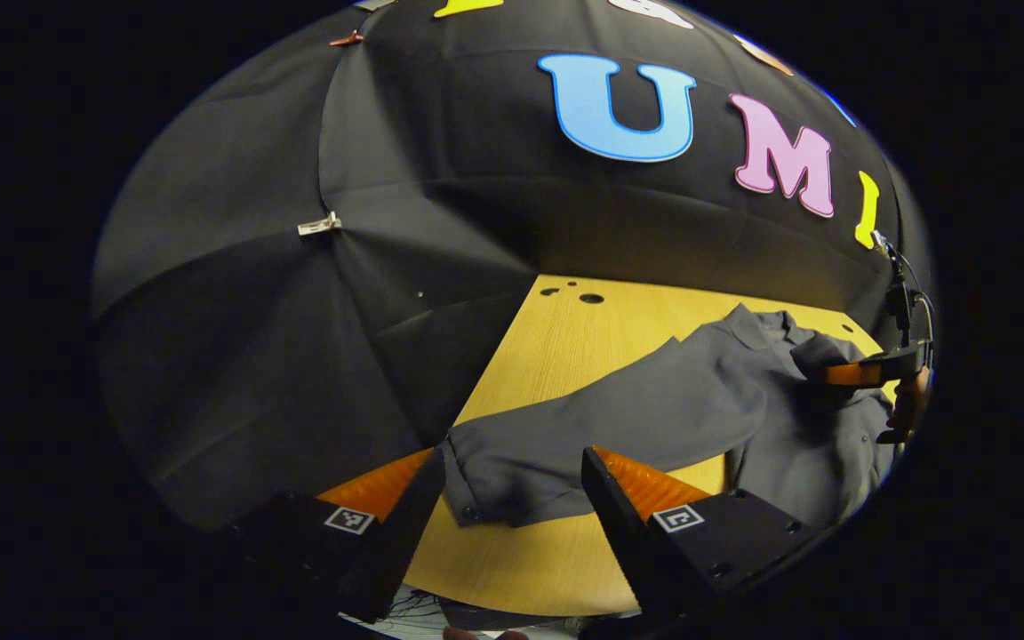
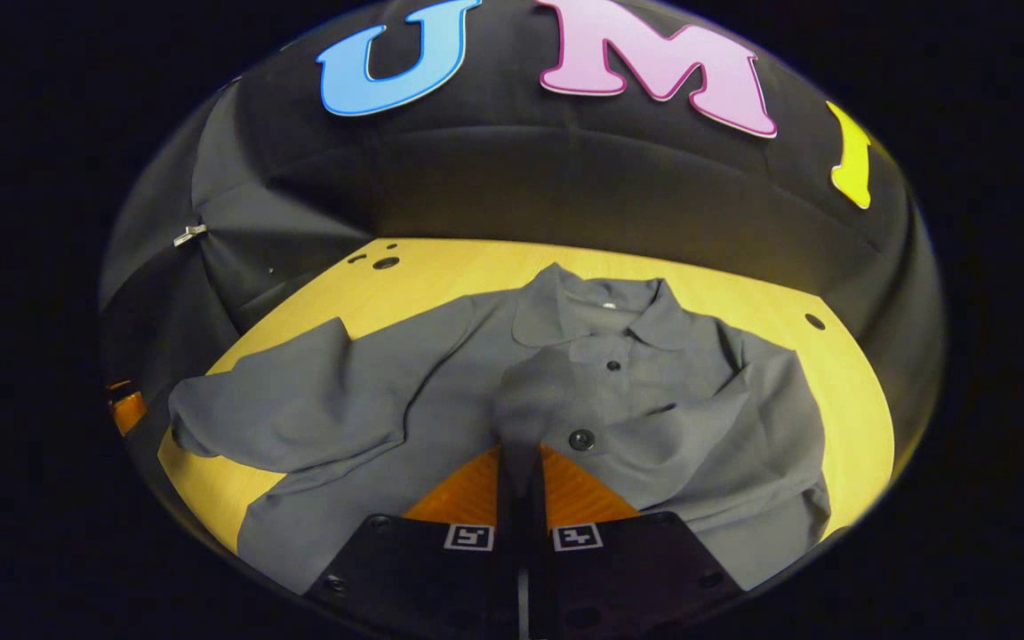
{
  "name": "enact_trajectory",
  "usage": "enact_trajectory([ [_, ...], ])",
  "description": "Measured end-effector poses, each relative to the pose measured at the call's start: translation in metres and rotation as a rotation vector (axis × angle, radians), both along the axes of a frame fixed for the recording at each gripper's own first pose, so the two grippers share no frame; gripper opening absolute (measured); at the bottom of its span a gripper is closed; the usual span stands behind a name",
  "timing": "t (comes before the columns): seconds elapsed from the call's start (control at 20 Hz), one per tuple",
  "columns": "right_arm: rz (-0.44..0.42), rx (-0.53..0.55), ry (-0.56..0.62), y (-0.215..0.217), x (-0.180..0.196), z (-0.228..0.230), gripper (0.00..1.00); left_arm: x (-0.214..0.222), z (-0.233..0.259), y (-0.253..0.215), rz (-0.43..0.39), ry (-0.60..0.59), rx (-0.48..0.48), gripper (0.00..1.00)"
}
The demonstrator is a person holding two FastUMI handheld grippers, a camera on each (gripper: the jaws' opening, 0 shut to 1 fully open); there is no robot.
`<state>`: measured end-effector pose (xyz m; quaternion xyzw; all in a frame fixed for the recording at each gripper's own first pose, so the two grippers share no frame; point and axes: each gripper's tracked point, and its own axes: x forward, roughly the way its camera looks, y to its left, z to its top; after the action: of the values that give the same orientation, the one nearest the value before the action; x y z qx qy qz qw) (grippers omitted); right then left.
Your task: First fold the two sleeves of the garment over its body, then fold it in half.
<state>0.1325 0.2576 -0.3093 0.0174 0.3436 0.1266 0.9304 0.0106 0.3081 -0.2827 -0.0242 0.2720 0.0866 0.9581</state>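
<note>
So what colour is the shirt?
Plain grey, no pattern. The shirt shows best in the right gripper view.

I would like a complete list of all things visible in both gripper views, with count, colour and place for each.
Grey collared button-up shirt: one, grey, spread on the table, collar toward the wall; one sleeve folded over its body, other sleeve stretched out sideways.
Light wooden table: one, yellowish wood with small round holes near the far edge, under the shirt.
Black cloth wall: one, black, behind the table.
Metal clips: at least two, one silver and one reddish, on the wall.
Left gripper: one, open, fingers either side of the outstretched sleeve's cuff.
Right gripper: one, shut on the folded sleeve.
</note>
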Motion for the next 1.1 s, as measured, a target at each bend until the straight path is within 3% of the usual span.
enact_trajectory([
  [0.45,-0.011,0.034,0.079,0.014,-0.008,-0.014,0.16,0.026,-0.036,0.012,0.017,0.060,-0.080,0.99],
  [0.65,0.026,0.101,0.114,0.033,-0.018,-0.011,0.35,0.036,-0.055,0.016,0.034,0.102,-0.085,0.99],
  [0.8,0.104,0.188,0.119,0.057,-0.036,0.006,0.37,0.036,-0.070,0.016,0.042,0.143,-0.093,0.99],
  [0.9,0.142,0.223,0.108,0.062,-0.046,0.021,0.47,0.035,-0.077,0.016,0.044,0.166,-0.085,0.99],
  [0.95,0.143,0.228,0.094,0.058,-0.048,0.029,0.54,0.034,-0.080,0.016,0.043,0.176,-0.081,0.99],
  [1.1,0.105,0.246,0.055,0.035,-0.053,0.053,0.60,0.029,-0.091,0.016,0.048,0.226,-0.071,0.99],
])
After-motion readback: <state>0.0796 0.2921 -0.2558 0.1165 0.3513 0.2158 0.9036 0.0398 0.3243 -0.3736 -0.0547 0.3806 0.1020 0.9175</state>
